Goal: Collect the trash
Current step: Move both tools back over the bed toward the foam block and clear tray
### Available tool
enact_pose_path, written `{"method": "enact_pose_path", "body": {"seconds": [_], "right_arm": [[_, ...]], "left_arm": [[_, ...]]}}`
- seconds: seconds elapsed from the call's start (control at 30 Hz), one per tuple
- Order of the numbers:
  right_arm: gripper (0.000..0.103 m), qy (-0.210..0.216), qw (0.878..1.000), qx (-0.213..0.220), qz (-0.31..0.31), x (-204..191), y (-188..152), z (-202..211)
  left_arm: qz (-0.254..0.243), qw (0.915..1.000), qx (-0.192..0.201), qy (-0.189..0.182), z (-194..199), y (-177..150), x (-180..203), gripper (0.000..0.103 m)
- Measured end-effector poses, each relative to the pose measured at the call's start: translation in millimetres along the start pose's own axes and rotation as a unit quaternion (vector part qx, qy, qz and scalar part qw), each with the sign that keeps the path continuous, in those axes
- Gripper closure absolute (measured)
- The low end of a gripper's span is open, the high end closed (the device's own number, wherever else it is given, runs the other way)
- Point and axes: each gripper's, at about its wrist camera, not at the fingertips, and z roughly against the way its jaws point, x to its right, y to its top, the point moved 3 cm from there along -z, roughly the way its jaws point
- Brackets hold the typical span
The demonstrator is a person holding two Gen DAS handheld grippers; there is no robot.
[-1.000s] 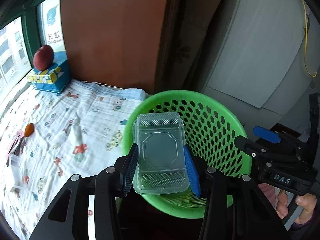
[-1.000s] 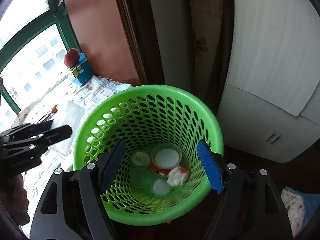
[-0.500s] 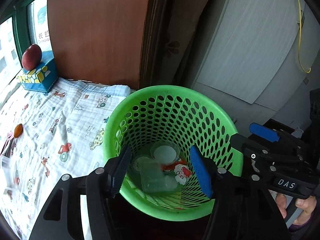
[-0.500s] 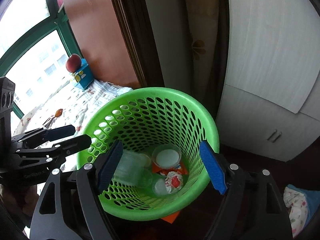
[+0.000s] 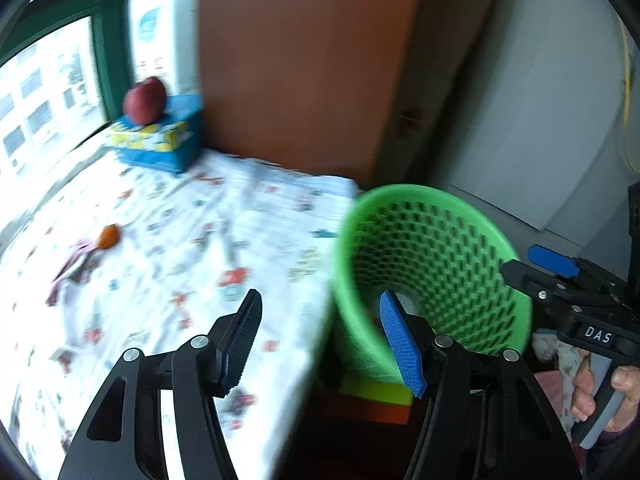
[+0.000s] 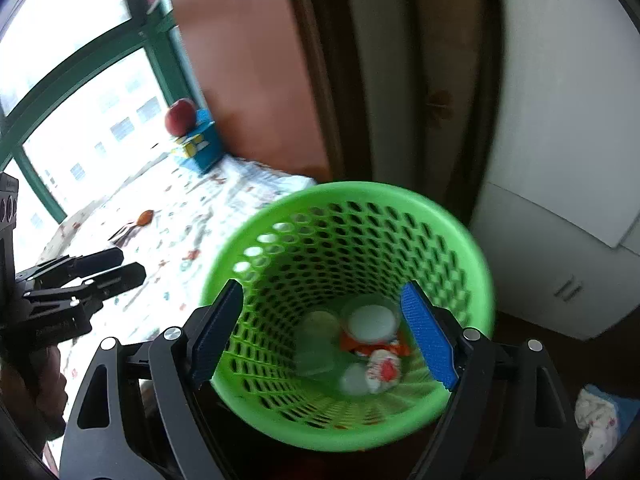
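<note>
A green perforated basket (image 6: 360, 208) stands beside the table; it also shows in the left wrist view (image 5: 432, 200). Inside lie a clear plastic container (image 6: 316, 354), a white-lidded cup (image 6: 372, 322) and a red-and-white wrapper (image 6: 384, 368). My right gripper (image 6: 322, 334) is open and empty, hovering over the basket. My left gripper (image 5: 320, 344) is open and empty, over the table edge left of the basket; it also appears in the right wrist view (image 6: 112, 266). On the patterned tablecloth (image 5: 168, 240) lie an orange scrap (image 5: 109, 236) and a purple wrapper (image 5: 76, 260).
A blue tissue box (image 5: 160, 144) with a red apple (image 5: 144, 100) on it stands at the table's far end by the window. A brown wooden panel (image 5: 304, 64) and white cabinet (image 6: 560, 160) stand behind the basket. A cloth (image 6: 600, 416) lies on the floor at right.
The left gripper opened and dropped the clear container into the basket, then swung left toward the table. The right gripper stayed open over the basket, shifting slightly.
</note>
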Motion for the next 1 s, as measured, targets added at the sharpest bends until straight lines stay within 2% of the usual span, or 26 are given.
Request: {"method": "enact_pose_path", "body": {"seconds": [0.17, 0.37, 0.73, 1.0], "right_arm": [[0.022, 0.021, 0.999, -0.007, 0.027, -36, 6, -13], [0.022, 0.052, 0.997, -0.018, 0.058, -84, 13, -31], [0.022, 0.121, 0.983, -0.047, 0.132, -193, 12, -74], [0.021, 0.168, 0.964, -0.067, 0.197, -266, 7, -108]], "left_arm": [[0.042, 0.9984, 0.007, 0.036, 15, -9, -56, 0.044], [0.093, 0.992, 0.013, 0.085, 33, -25, -132, 0.044], [0.186, 0.9672, 0.019, 0.172, 77, -61, -267, 0.044], [0.22, 0.9545, 0.018, 0.2, 97, -85, -320, 0.044]]}}
